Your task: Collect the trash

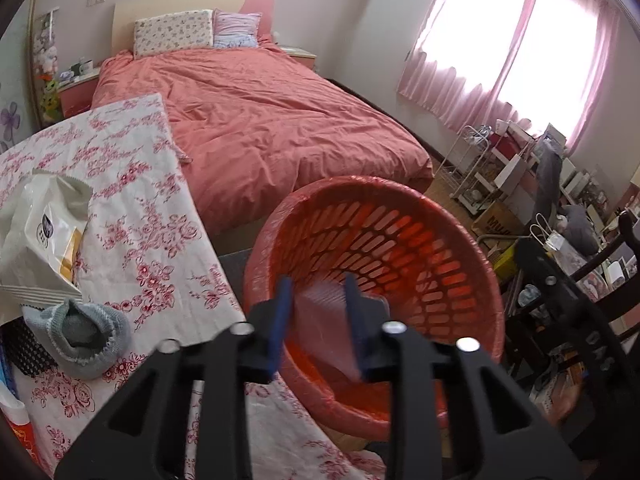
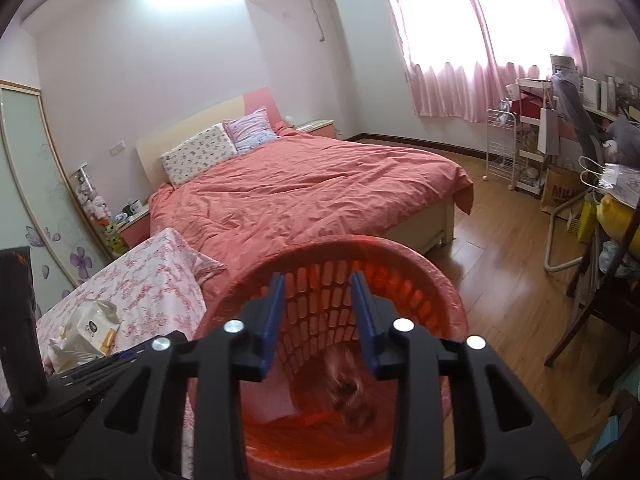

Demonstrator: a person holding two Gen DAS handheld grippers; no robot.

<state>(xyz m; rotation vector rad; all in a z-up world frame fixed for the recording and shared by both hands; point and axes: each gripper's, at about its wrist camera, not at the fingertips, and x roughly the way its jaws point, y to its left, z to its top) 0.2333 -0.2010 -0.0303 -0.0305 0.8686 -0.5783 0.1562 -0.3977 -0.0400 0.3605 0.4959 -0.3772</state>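
Both tools spread over the bin [image 2: 332, 320], right tool [image 2: 319, 320] dropping a blurry scrap [image 2: 350, 392]; left tool [image 1: 319, 324] empty; bag [image 1: 44, 232] at 9 o'clock on tabletop [image 1: 152, 208] probably next.

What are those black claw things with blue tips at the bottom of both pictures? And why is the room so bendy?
Each claw is a gripper a person holds, one per hand, with a camera on it looking along its two blue fingers. The wide lens bends the room. One picture comes from the left gripper, the other from the right gripper. Both are open over a red basket with a plastic liner. A blurry pink piece shows between the left fingers, and a blurry brown piece shows in the basket below the right ones, perhaps just dropped. On the flowered cloth lie a white bag and a grey knitted thing.
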